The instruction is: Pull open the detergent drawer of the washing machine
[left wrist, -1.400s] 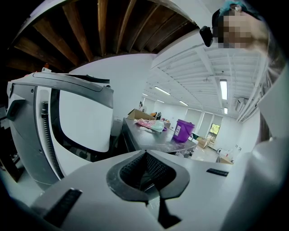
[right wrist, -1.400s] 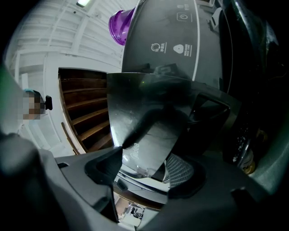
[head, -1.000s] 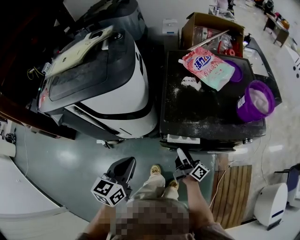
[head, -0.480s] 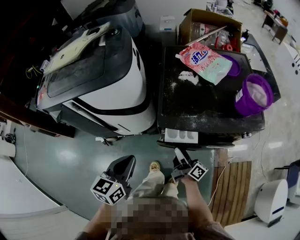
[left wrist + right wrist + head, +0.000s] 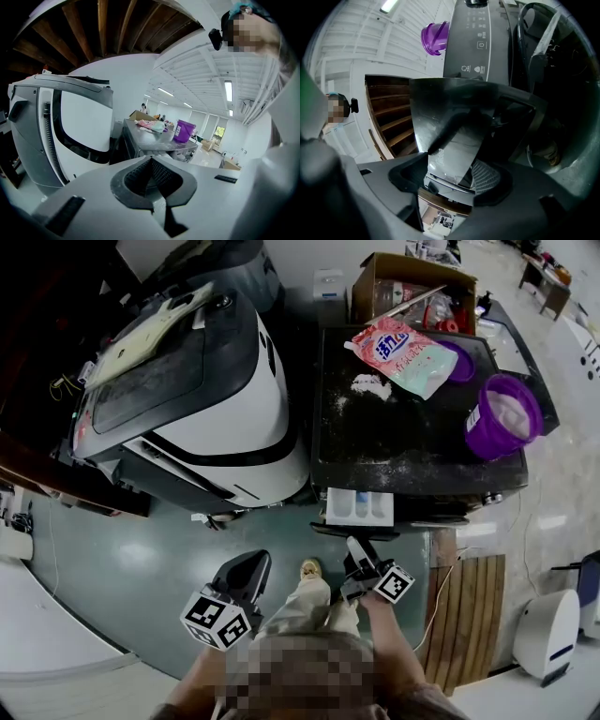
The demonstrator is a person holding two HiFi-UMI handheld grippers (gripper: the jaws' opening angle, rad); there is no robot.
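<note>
Farther out of the black-topped washing machine (image 5: 412, 442) now, the white detergent drawer (image 5: 359, 506) ends in a dark front panel — hard to make out from overhead — pinched by the right gripper (image 5: 356, 547), tilted slightly upward, while the left gripper (image 5: 248, 570), jaws pressed together, hangs well apart from the machine.

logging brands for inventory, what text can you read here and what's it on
"Midea", faint, on the detergent drawer front gripped by the right hand-held gripper.
Blue Chinese characters on the pink detergent bag: too blurred to read.
White label on the purple bucket: too small to read.
Print on the control panel: too small to read.
</note>
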